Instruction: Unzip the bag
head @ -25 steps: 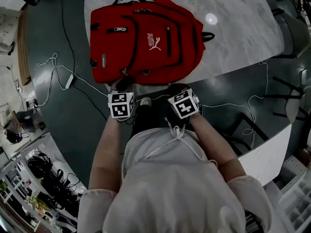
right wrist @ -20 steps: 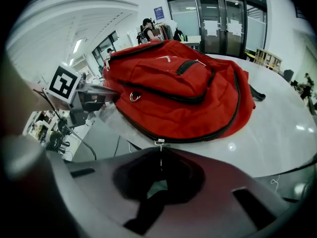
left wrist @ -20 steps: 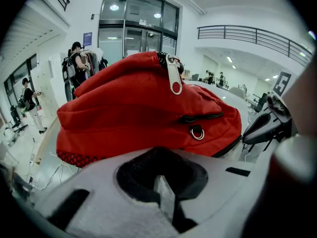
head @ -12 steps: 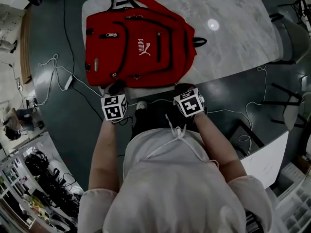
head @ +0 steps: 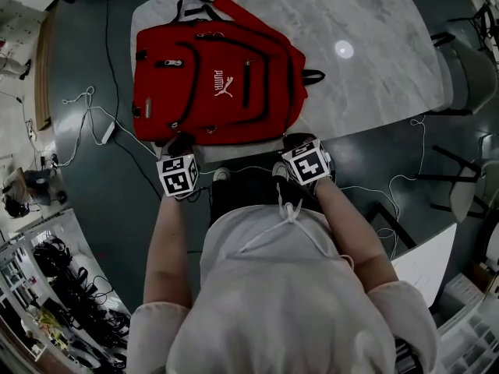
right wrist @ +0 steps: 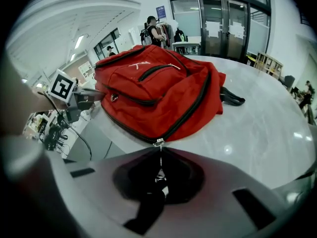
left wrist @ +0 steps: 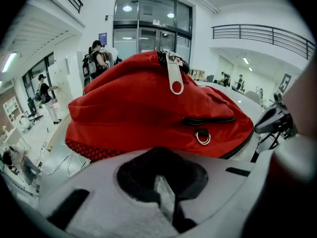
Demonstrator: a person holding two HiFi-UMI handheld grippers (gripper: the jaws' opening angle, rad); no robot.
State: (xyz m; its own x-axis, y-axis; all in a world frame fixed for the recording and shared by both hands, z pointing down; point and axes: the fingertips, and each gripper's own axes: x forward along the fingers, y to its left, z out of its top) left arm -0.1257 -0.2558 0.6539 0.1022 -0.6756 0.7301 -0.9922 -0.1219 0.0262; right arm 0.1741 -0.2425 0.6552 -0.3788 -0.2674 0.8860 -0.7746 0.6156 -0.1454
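Note:
A red backpack (head: pixel 214 84) lies flat on the marble table (head: pixel 374 61), its bottom edge toward me. My left gripper (head: pixel 181 142) is at the bag's near left corner. In the left gripper view its jaws (left wrist: pixel 161 171) are shut, and nothing shows between them; the backpack (left wrist: pixel 148 108) rises just beyond. My right gripper (head: pixel 300 143) is at the near right corner. In the right gripper view it (right wrist: pixel 159 175) is shut on the zipper pull (right wrist: pixel 158 144), which hangs from the black main zipper at the backpack's (right wrist: pixel 148 88) edge.
White cables (head: pixel 93 115) trail over the dark floor at the left. Chairs (head: pixel 468 61) stand right of the table. A second, silver zipper pull (left wrist: pixel 175 78) sits on top of the bag. People stand far off in the hall (right wrist: pixel 153 31).
The two grippers have spread further apart along the bag's near edge. The right one has moved to the right relative to the bag. The bag sits further left in the head view.

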